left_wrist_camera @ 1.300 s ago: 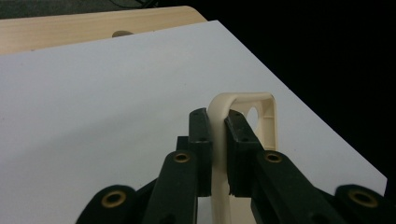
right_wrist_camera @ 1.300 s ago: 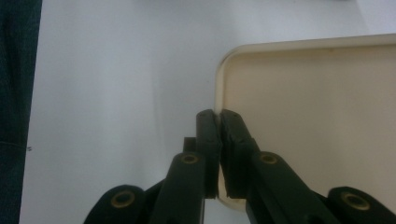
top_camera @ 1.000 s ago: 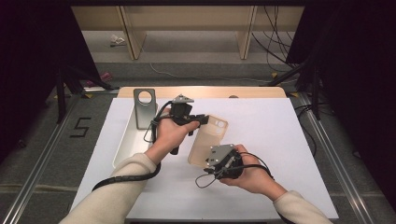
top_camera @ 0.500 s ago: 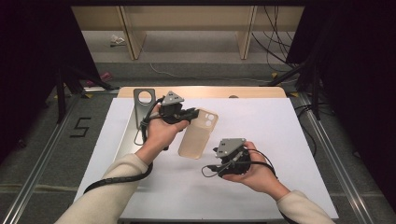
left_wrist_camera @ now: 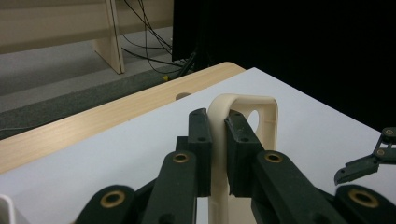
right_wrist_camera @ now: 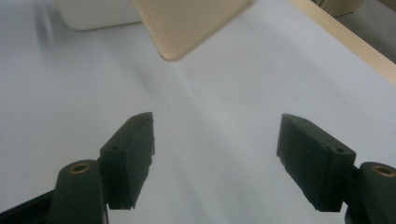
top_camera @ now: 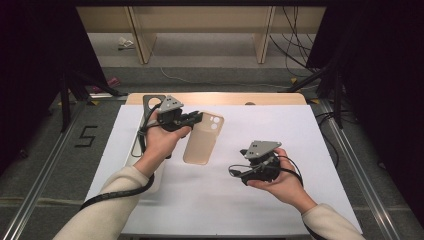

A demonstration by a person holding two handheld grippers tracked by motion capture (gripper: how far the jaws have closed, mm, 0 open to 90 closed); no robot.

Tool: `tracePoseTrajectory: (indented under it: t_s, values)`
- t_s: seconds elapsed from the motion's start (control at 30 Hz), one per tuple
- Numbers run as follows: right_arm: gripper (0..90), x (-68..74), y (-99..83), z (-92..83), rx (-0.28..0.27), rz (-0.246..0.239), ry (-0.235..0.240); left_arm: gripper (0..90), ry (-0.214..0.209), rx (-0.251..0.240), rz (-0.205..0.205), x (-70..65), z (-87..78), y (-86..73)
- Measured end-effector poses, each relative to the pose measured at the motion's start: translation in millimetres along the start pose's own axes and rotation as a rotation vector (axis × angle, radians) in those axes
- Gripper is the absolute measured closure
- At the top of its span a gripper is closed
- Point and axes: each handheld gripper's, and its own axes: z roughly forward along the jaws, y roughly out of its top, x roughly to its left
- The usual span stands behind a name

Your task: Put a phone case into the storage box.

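Smooth, matt beige plastic on the phone case (top_camera: 202, 139), with a soft sheen along its rim. Matt black plastic with brass-coloured pins on the left gripper (left_wrist_camera: 218, 149) and the right gripper (right_wrist_camera: 215, 158). Smooth white sheet over the table (top_camera: 310, 150), pale wood grain at its far edge.

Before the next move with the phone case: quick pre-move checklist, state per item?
1. Left tool clamped on phone case: ok, pads pinch its edge near the camera cutout.
2. Right tool free of the case: ok, its jaws have just been opening, nothing between them.
3. Case lifted off the white mat: cannot tell, though the right gripper view suggests its lower end hangs free.
4. Gap between the two tools: ok, apart.
5. White tray at the left unobstructed: cannot tell, the left hand covers it.
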Motion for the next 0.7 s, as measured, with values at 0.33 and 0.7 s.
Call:
tracePoseTrajectory:
  t_s: [0.33,0.7]
  values:
    - [25.1,-14.3,-12.8,-13.4,-0.052,0.091,-0.038,81.9,0.013,-0.058,-0.014,13.8,-15.9,4.2]
    - [21.7,-25.7,-25.5,-25.5,-0.083,0.153,-0.082,81.9,0.023,-0.093,0.000,21.0,-29.6,11.7]
